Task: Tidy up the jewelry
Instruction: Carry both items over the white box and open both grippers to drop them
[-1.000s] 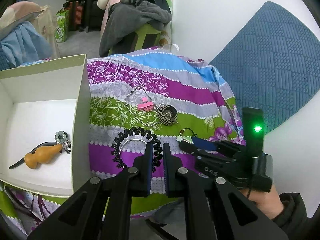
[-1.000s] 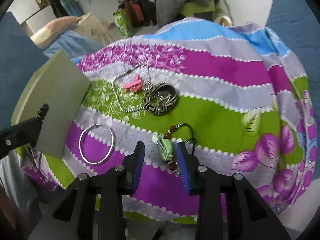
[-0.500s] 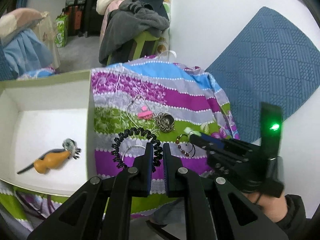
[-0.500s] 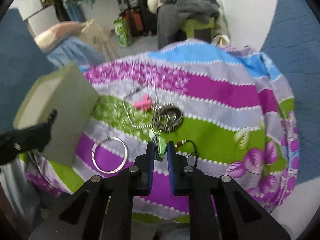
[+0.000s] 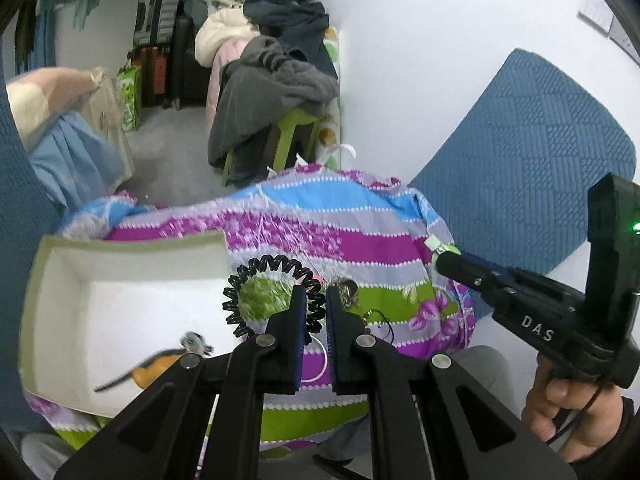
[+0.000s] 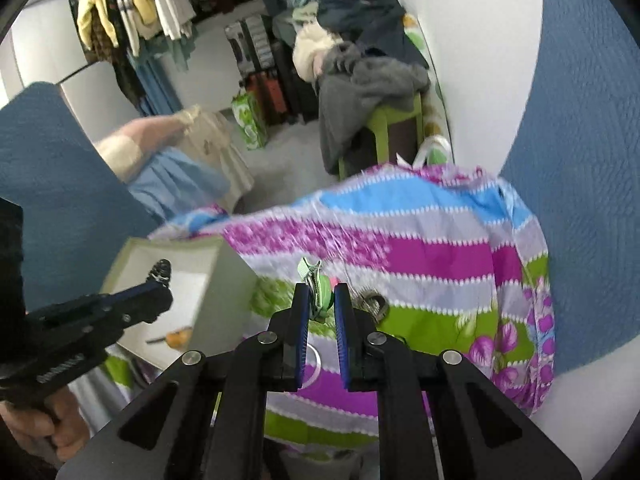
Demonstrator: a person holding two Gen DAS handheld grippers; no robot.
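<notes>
Between the blue pads of my right claw (image 6: 321, 306) sits a green hair clip (image 6: 316, 286), pinched at its lower part. Its long axis runs nearly upright in the right wrist view, a little tilted, and its pale end points up and away from the claw. The clip is off the striped floral cloth (image 6: 432, 256), which lies below it. My left claw (image 5: 316, 312) is pressed together on a black spiral hair tie (image 5: 256, 280); the coil stands as a ring above and to the left of the pads, with its opening facing the camera. To the left is the open white box (image 5: 120, 276), and inside it lies an orange gourd-shaped pendant (image 5: 160, 364), blurred. On the cloth near the left claw I see a patterned ring (image 5: 347, 290), partly hidden.
</notes>
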